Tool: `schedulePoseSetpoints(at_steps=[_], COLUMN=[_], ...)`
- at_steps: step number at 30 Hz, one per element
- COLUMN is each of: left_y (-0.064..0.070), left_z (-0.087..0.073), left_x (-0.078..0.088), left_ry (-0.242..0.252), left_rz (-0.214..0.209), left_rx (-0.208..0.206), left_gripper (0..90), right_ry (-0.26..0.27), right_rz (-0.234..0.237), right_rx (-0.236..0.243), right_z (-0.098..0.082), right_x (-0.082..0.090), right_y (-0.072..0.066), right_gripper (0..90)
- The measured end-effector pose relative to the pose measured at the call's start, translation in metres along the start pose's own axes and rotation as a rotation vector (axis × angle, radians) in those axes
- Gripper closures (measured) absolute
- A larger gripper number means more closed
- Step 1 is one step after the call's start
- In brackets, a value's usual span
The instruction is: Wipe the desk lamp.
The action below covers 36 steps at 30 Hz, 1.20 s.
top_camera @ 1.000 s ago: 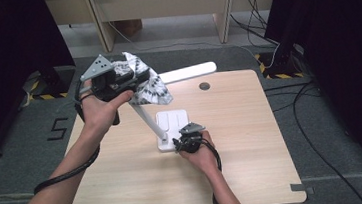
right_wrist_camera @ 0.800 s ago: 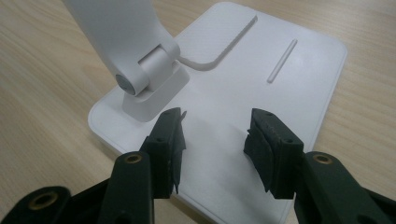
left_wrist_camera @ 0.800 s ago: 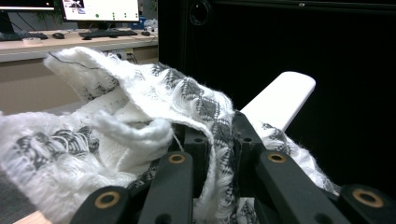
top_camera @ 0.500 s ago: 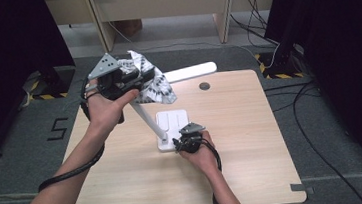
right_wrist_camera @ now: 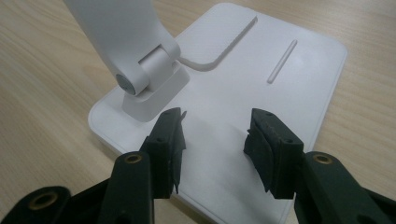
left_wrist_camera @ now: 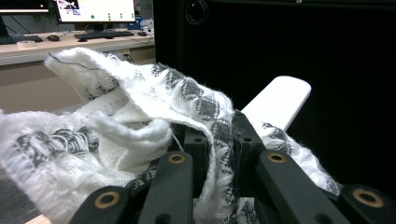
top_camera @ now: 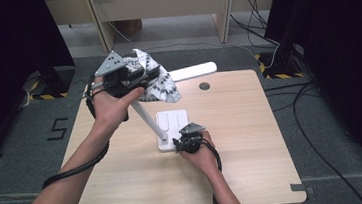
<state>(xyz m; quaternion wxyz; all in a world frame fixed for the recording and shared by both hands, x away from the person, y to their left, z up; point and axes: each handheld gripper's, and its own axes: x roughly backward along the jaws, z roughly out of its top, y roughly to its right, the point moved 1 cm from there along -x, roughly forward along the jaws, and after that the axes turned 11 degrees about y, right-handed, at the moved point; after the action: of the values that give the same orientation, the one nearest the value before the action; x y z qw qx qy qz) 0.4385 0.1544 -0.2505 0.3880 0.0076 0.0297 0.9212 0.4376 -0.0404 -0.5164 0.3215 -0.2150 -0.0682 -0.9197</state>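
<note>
A white desk lamp stands on the wooden table (top_camera: pixel 253 140): flat base (top_camera: pixel 173 120) (right_wrist_camera: pixel 261 60), slanted arm (top_camera: pixel 146 116) (right_wrist_camera: pixel 116 32), long head (top_camera: pixel 193 71) (left_wrist_camera: pixel 280 100). My left gripper (top_camera: pixel 152 77) (left_wrist_camera: pixel 219 135) is raised beside the lamp head, shut on a white cloth with a grey pattern (top_camera: pixel 162 86) (left_wrist_camera: pixel 140 107). The cloth bunches around the jaws and drapes over the near end of the head. My right gripper (top_camera: pixel 180 142) (right_wrist_camera: pixel 215 135) is low at the base's near edge, open. Its tips sit just above the plate, close to the arm's hinge, with nothing between them.
A round cable hole (top_camera: pixel 204 85) lies in the table behind the lamp. A strip of tape (top_camera: pixel 300 188) marks the front right corner. Cables (top_camera: pixel 314 94) run over the floor to the right. A desk with monitors (left_wrist_camera: pixel 93 9) stands beyond the cloth.
The left gripper and the cloth have shifted slightly to the right, closer to the lamp head. The right gripper has stayed put on the base.
</note>
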Motion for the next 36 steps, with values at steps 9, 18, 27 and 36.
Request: schedulePoseSetpoints(at_steps=[9, 18, 27, 36], left_y=[0.004, 0.008, 0.014, 0.018], left_z=[0.001, 0.001, 0.003, 0.004], left_x=[-0.007, -0.013, -0.019, -0.026], left_ry=[-0.002, -0.002, -0.005, -0.012], left_rz=[-0.001, -0.004, -0.015, -0.024], left_rx=[-0.007, -0.009, -0.012, -0.009], left_gripper=[79.7, 79.6, 79.6, 79.5], right_ry=[0.001, 0.001, 0.001, 0.002], right_rz=[-0.001, 0.001, 0.002, 0.002], right_rx=[-0.003, -0.003, -0.002, -0.001], right_z=[0.0, 0.0, 0.0, 0.0], right_x=[0.0, 0.0, 0.0, 0.0], right_y=[0.0, 0.0, 0.0, 0.0], right_gripper=[55.3, 55.3, 55.6, 55.6])
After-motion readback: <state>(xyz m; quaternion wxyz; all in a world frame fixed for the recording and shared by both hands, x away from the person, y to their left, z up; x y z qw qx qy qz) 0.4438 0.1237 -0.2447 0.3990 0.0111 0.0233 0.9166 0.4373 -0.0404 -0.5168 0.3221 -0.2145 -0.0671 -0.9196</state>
